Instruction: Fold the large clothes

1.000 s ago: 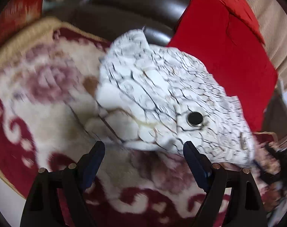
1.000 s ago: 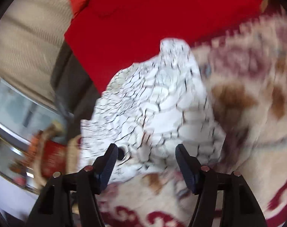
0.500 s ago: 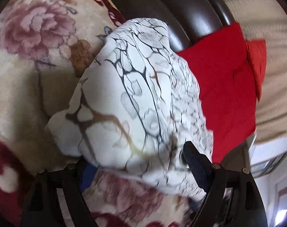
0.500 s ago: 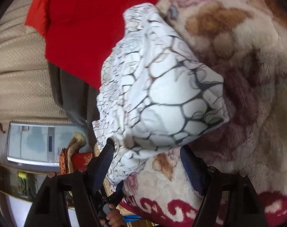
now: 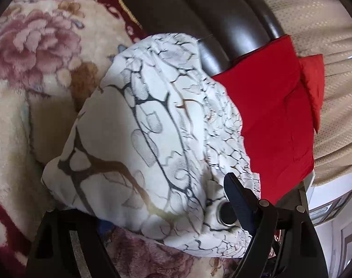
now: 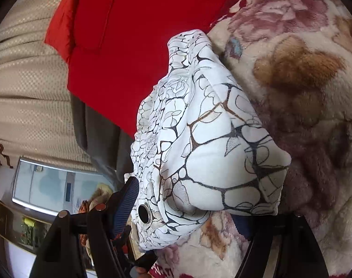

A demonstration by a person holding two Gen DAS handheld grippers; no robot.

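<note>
A plush cream blanket with pink roses (image 5: 25, 106) covers the surface under both grippers. The left gripper (image 5: 166, 210) and right gripper (image 6: 187, 210) stand wide, their fingers either side of the bunched white garment with a black crackle print (image 5: 152, 127) (image 6: 210, 143), whose metal eyelet (image 5: 226, 214) (image 6: 144, 213) lies beside one fingertip of each. A red cloth (image 5: 275, 115) (image 6: 134, 34) lies beyond.

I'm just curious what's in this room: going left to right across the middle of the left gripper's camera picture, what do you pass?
Floral blanket → white patterned garment → red cloth → beige curtain.
</note>
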